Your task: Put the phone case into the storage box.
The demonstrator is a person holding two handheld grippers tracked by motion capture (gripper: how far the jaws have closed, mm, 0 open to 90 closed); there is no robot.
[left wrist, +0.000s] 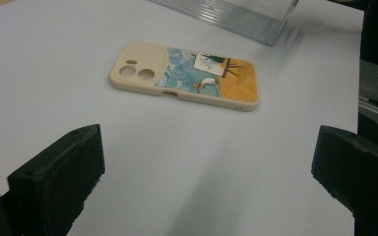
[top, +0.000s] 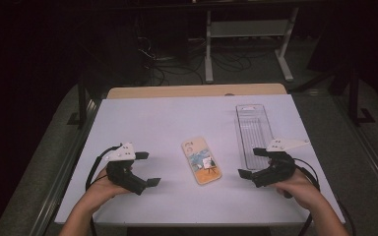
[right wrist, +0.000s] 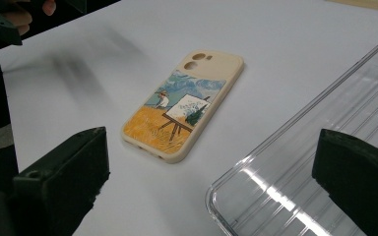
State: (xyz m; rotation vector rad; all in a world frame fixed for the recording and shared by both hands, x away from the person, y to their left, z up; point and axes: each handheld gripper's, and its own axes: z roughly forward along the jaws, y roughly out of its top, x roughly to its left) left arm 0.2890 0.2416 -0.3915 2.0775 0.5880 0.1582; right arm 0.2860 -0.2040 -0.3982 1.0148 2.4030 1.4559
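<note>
Left tongs (top: 146, 168) and right tongs (top: 252, 162) gape wide, gripping nothing, low over the counter (top: 162, 123); the case (top: 201, 161) lies flat between them, tray (top: 253, 129) just beyond the right tongs.

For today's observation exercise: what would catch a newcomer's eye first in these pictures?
First, the phone case with a painted scene of an easel in an orange field, lying flat in the middle of the white table. Next, the left gripper and right gripper, both open, flanking it without touching. To the case's right lies a long clear plastic tray.
</note>
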